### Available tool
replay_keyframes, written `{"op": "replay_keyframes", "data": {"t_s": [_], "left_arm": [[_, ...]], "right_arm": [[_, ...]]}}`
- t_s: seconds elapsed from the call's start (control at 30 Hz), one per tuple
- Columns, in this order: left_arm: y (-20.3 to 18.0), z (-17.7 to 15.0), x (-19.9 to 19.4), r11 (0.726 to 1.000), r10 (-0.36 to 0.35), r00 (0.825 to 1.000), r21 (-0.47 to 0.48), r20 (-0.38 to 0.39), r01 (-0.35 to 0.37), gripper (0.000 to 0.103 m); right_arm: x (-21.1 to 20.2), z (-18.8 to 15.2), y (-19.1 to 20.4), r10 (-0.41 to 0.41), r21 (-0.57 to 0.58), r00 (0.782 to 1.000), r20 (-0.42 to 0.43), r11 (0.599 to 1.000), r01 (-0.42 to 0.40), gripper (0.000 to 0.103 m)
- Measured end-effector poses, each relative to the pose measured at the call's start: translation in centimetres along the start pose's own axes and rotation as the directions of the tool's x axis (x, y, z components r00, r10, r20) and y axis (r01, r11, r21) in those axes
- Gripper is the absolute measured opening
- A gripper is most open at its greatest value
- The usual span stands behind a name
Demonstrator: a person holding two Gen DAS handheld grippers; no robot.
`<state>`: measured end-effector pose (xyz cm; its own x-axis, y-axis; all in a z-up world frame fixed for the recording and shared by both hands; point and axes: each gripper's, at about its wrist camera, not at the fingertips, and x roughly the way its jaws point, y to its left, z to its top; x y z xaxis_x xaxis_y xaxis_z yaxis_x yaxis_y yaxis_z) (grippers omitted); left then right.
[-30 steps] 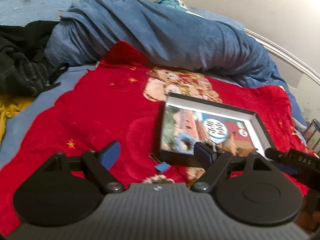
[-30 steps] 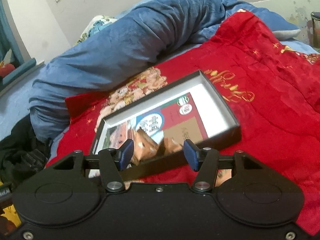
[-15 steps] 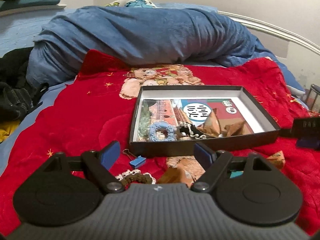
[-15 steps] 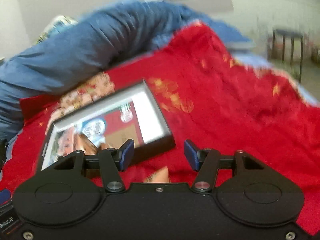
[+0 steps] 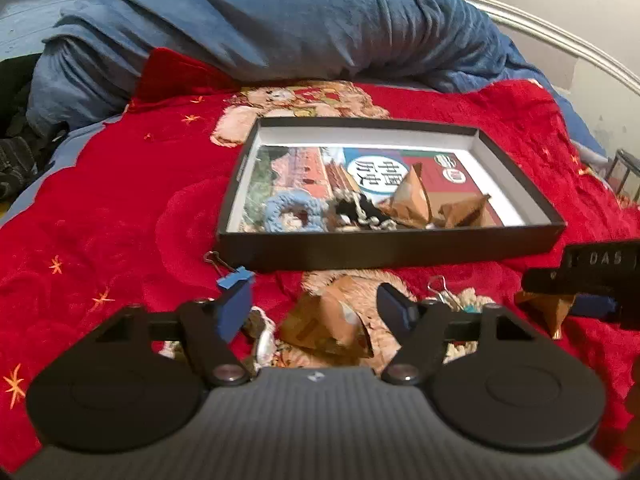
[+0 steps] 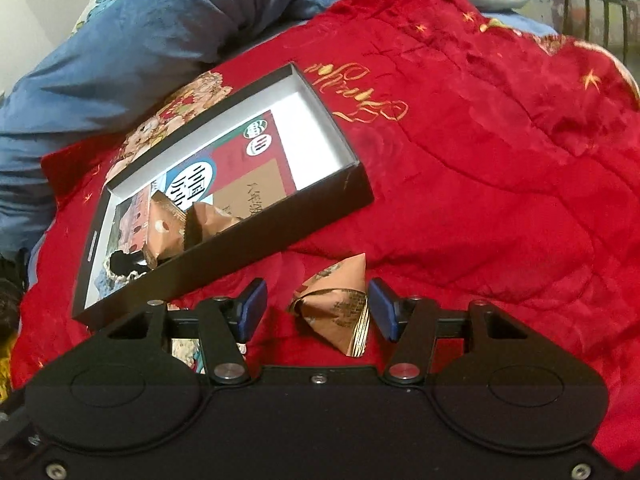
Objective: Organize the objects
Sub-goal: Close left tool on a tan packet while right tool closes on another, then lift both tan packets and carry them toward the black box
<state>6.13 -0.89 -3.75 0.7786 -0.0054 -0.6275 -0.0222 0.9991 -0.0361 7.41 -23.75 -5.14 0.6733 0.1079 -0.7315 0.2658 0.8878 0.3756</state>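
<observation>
A shallow black box [image 5: 392,246] with a white inside lies on the red blanket. It holds a printed sheet, a blue crochet ring [image 5: 288,212], a black-and-white crochet piece and two brown foil packets [image 5: 412,196]. My left gripper [image 5: 316,306] hovers low in front of the box. Its jaws are closing around a loose brown packet [image 5: 328,326], and the pads are clear of it. My right gripper [image 6: 318,310] straddles another brown packet [image 6: 336,312] lying on the blanket to the right of the box [image 6: 224,240]. Its left pad is apart from the packet.
A blue binder clip [image 5: 236,278], a second clip with wire handles [image 5: 442,290] and a braided band [image 5: 260,336] lie in front of the box. A rolled blue duvet [image 5: 280,28] runs behind it. Dark clothes [image 5: 16,152] lie at the left. A stool [image 6: 596,4] stands beyond the bed.
My left gripper sank toward the loose items in front of the box and its jaws narrowed. My right gripper swung off the box to the packet on the blanket.
</observation>
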Motion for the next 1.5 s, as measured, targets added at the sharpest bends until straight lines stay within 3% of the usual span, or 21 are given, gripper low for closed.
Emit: {"op": "replay_keyframes", "data": {"t_s": [0.17, 0.33, 0.5, 0.77, 1.33, 1.5], "left_arm": [[-0.7, -0.8, 0.9, 1.0, -0.005, 1.0, 0.024, -0.025, 0.006, 0.064], [-0.8, -0.8, 0.8, 1.0, -0.009, 0.999, 0.022, -0.032, 0.01, 0.061], [-0.6, -1.0, 1.0, 1.0, -0.008, 0.999, 0.009, -0.048, 0.009, 0.046], [-1.1, -1.2, 1.4, 0.999, 0.001, 0.998, 0.05, -0.068, 0.002, 0.049], [-1.4, -1.6, 1.3, 0.998, 0.021, 0.998, 0.061, -0.058, -0.017, 0.039], [-1.5, -1.6, 1.0, 0.998, 0.025, 0.998, 0.064, -0.049, -0.022, 0.038]], "right_arm": [[0.6, 0.1, -0.8, 0.033, 0.061, 0.999, -0.024, 0.998, -0.031, 0.055], [1.2, 0.1, -1.0, 0.064, 0.086, 0.997, -0.035, 0.994, -0.06, 0.055], [1.3, 0.1, -0.3, 0.045, 0.061, 0.998, -0.036, 0.997, -0.043, 0.055], [1.4, -0.1, 0.5, 0.009, 0.025, 0.999, -0.039, 1.0, -0.008, 0.053], [1.6, -0.4, 2.3, -0.088, -0.046, 0.996, -0.027, 0.995, 0.087, 0.043], [1.5, -0.2, 1.9, -0.055, -0.004, 0.998, -0.044, 0.998, 0.055, 0.042]]}}
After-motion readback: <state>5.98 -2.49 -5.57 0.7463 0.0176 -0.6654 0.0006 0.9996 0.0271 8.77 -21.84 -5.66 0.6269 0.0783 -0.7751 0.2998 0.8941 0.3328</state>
